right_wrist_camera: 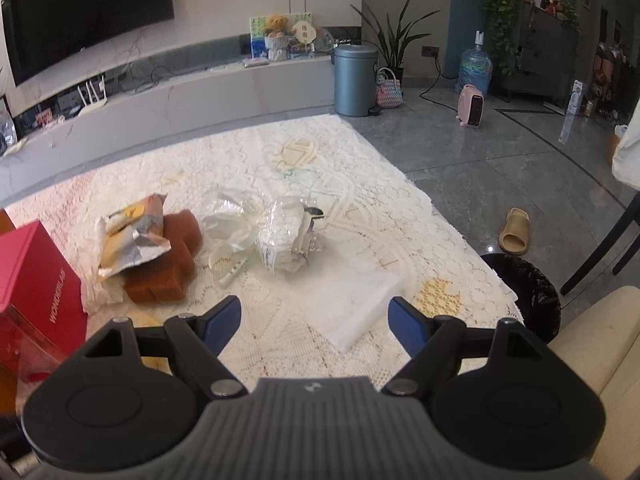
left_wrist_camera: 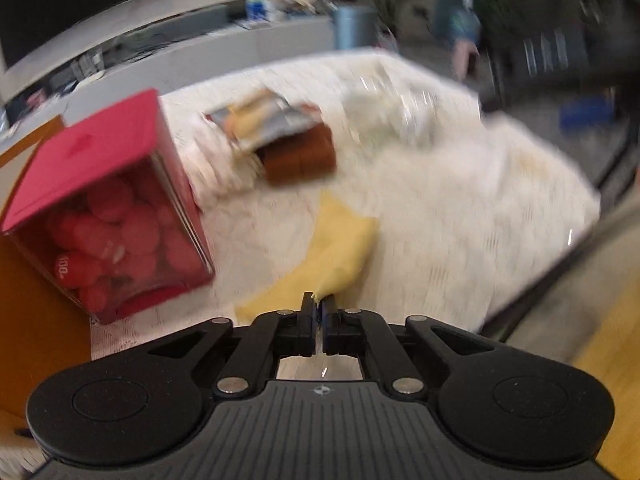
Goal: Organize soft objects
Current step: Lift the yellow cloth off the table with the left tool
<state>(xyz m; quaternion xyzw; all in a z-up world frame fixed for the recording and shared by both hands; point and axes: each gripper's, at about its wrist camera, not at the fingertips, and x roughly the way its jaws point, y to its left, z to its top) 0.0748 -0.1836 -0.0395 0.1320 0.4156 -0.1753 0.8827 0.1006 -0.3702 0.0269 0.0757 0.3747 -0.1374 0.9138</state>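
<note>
Hand-held gripper [left_wrist_camera: 319,300] pinching yellow cloth [left_wrist_camera: 336,256]

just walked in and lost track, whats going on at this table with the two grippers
A person is sorting soft things on a lace-covered table. The left gripper is shut on a corner of a yellow cloth beside the red box. The right gripper hovers open, holding nothing, above a white mesh bag.

Soft, even daylight fills the room. The left wrist view is smeared with motion blur: the red box [left_wrist_camera: 108,204], the yellow cloth [left_wrist_camera: 336,252] and the far room are streaked. The right wrist view is sharp. Glare glints off the grey floor [right_wrist_camera: 480,168] at right. Both views bow at the edges.
</note>
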